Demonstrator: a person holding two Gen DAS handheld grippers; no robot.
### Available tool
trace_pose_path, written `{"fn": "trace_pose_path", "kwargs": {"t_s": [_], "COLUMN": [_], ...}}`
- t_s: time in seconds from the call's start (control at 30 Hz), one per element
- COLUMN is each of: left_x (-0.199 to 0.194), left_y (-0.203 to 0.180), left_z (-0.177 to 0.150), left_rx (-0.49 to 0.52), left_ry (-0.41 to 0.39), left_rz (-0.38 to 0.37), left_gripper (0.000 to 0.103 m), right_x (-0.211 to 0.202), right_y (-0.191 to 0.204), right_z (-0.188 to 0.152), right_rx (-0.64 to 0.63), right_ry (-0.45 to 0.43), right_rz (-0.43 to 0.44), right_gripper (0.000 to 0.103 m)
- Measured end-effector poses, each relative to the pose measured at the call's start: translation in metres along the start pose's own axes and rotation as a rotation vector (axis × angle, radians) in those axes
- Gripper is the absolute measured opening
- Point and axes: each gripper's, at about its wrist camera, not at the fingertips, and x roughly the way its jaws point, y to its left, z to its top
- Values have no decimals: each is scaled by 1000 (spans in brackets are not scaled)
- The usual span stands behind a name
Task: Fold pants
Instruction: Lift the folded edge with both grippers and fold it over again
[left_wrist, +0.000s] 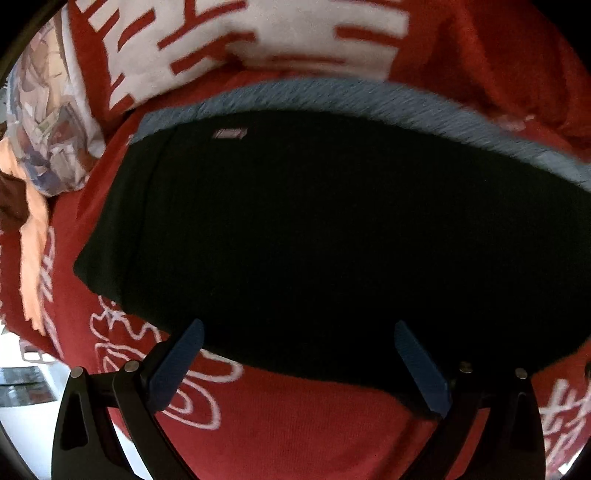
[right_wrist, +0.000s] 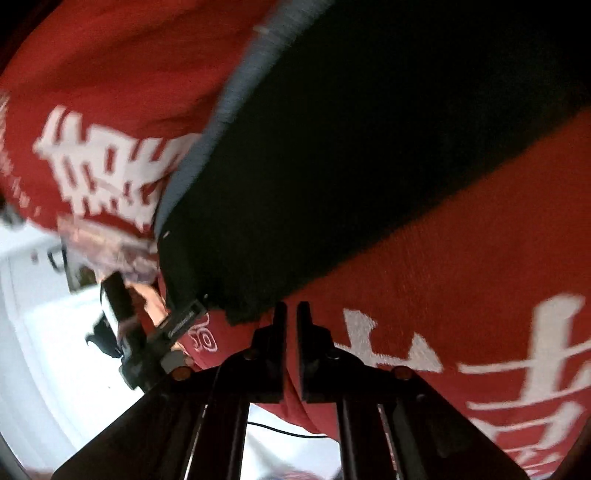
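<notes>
Left claw (left_wrist: 299, 354): released, blue pads spread wide, nothing between them, hanging above the near edge of the pants (left_wrist: 332, 229), probably just let go after laying a fold.

Pants: black, matte, soft knit, folded into a broad flat slab with a grey-blue ribbed band (left_wrist: 332, 98) along the far edge; they lie on a red bed cover (left_wrist: 314, 417) woven with white characters.

Right claw (right_wrist: 291, 314): clenched, empty, poised just off the pants' corner above the cover.

Black pants (left_wrist: 314, 229) with grey waistband lie folded flat on red blanket (left_wrist: 295, 424).
</notes>
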Motion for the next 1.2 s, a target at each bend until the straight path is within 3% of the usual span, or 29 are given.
{"fn": "trace_pose_path", "kwargs": {"t_s": [0.07, 0.13, 0.2, 0.23, 0.3, 0.37, 0.5, 0.67, 0.9, 1.2], "left_x": [-9, -12, -4, 3, 1, -2, -17, -41, -66, -74], "left_y": [-16, -41, -66, -76, -78, -76, -78, -110, -192, -264], "left_z": [-2, -5, -10, -14, -15, -13, -13, -14, -1, 25], "left_rx": [22, 74, 142, 167, 149, 142, 152, 213, 285, 232], "left_ry": [-8, -6, 24, 41, 34, 49, 55, 23, -10, -2], "left_rz": [-43, -77, -67, -38, -29, -40, -49, -70, -139, -209], "left_gripper": [103, 103, 103, 103, 103, 103, 103, 103, 103, 103], "right_x": [-16, -19, -16, -13, -17, -23, -55, -96, -144, -193], "right_y": [12, 14, -3, -13, -27, -34, -59, -85, -123, -188], "right_z": [16, 27, 33, 31, 22, 13, 0, 0, 8, 28], "right_rx": [-71, -78, -27, 0, 40, 38, 75, 135, 232, 417], "right_ry": [-64, -102, -101, -84, -67, -44, -78, -164, -287, -497], "right_rz": [-78, -124, -153, -158, -126, -180, -116, -125, -102, -21], "right_gripper": [18, 31, 31, 24, 19, 25, 25, 25, 29, 34]}}
